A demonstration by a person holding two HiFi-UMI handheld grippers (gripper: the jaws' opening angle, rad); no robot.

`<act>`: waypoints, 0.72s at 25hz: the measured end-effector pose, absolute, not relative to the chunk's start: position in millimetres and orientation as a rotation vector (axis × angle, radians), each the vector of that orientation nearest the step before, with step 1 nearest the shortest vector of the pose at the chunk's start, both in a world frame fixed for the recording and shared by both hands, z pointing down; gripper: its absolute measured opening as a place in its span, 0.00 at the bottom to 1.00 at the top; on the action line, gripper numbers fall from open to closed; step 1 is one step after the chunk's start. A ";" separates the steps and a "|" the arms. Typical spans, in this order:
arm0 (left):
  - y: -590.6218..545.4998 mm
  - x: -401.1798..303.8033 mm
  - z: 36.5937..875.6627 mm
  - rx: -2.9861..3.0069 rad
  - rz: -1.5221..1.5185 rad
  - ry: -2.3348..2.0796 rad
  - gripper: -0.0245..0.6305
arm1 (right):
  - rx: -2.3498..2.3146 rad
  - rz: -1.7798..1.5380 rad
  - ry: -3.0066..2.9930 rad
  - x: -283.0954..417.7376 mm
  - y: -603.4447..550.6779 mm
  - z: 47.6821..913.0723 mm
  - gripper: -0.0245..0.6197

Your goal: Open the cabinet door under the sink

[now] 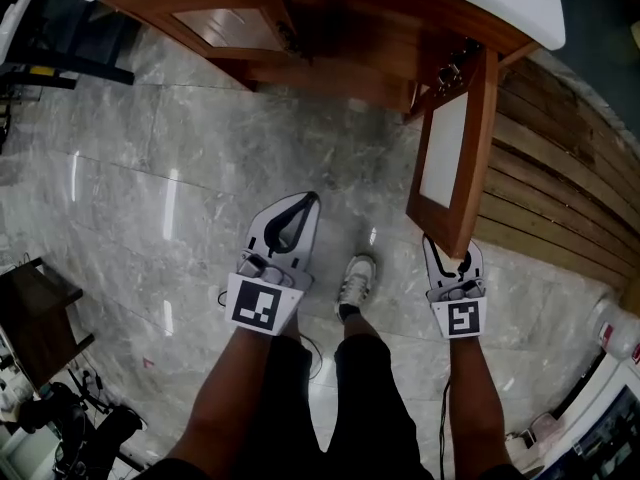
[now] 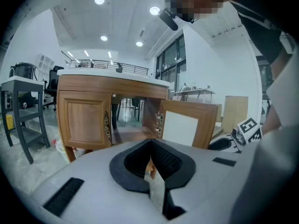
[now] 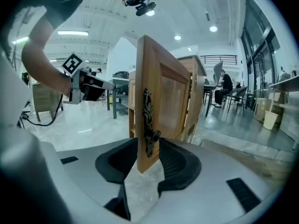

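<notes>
Right gripper view: right gripper (image 3: 148, 147) fingers sit released around the free edge of cabinet door (image 3: 170, 101), already swung out at right front corner of cabinet (image 2: 112, 85). Door looks stiff, light on its hinges; best hold is ornate handle (image 3: 147, 120). Left gripper (image 2: 150, 147) clenched, empty.

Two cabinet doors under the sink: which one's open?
The right door: swung out, white inside face showing. The left door sits flush, shut.

Was bright, w/ round ceiling lights (image 2: 154, 10) up top. Made shiny streaks on floor (image 1: 172, 193). Looked dark & bent at edges in both gripper views. Seemed sharp in middle.
</notes>
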State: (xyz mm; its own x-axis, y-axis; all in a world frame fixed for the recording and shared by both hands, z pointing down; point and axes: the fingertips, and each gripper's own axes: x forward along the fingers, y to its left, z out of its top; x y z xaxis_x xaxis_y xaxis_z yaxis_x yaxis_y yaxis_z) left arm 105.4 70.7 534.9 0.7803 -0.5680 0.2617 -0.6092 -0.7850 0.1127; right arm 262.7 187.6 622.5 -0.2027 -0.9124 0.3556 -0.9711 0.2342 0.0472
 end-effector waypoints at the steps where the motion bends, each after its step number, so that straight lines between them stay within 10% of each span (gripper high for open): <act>1: 69.3 102.0 531.5 2.780 0.310 -0.935 0.07 | 1.747 0.267 -2.206 259.1 190.8 622.5 0.28; 18: 5.6 24.3 506.3 2.764 0.304 -0.842 0.07 | 2.041 0.516 -2.132 111.1 145.9 557.1 0.40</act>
State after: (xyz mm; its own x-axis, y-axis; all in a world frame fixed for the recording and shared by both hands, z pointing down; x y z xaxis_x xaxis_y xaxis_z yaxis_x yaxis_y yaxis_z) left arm 24.3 5.6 506.3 0.8127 -0.5196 0.2638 -0.5684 -0.8065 0.1626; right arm 111.1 145.9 557.1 -0.0661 -0.9393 0.3368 -0.9893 0.0176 -0.1451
